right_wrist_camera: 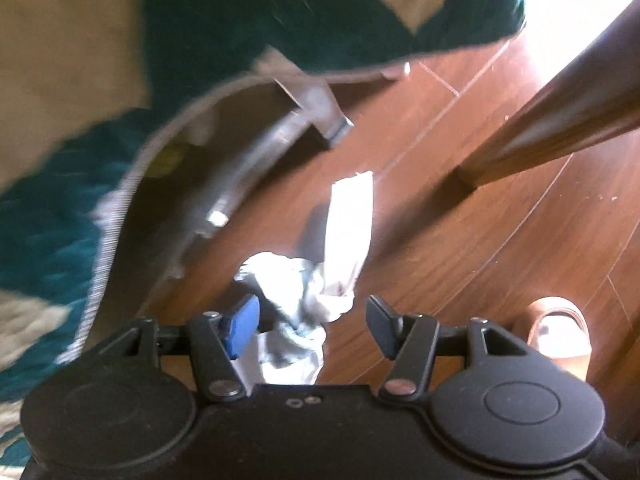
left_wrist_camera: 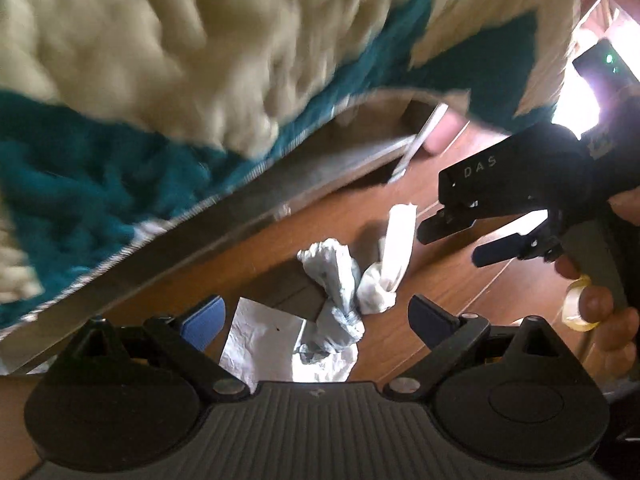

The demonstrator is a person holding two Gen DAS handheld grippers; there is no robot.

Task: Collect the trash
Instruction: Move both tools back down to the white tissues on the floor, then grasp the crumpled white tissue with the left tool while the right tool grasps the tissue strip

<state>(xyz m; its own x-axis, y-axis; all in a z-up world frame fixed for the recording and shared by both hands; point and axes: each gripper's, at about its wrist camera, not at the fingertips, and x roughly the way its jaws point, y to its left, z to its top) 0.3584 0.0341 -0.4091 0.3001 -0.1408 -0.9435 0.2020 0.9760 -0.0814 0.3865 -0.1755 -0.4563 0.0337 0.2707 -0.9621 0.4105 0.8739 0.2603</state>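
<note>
Crumpled white paper trash [left_wrist_camera: 336, 280] lies on the wooden floor, with a white wrapper strip [left_wrist_camera: 396, 240] and a flat white sheet [left_wrist_camera: 260, 340] beside it. My left gripper [left_wrist_camera: 316, 316] is open just above the pile and holds nothing. My right gripper [left_wrist_camera: 456, 240] comes in from the right, open, near the wrapper strip. In the right wrist view the right gripper [right_wrist_camera: 312, 324] is open over the crumpled paper [right_wrist_camera: 288, 288], with the wrapper strip [right_wrist_camera: 348, 216] just ahead.
A teal and cream shaggy rug [left_wrist_camera: 160, 100] has its edge folded up, showing the grey backing [left_wrist_camera: 240, 200]. A wooden furniture leg [right_wrist_camera: 540, 128] stands at the right. A sandalled foot [right_wrist_camera: 560, 332] is on the floor near the right gripper.
</note>
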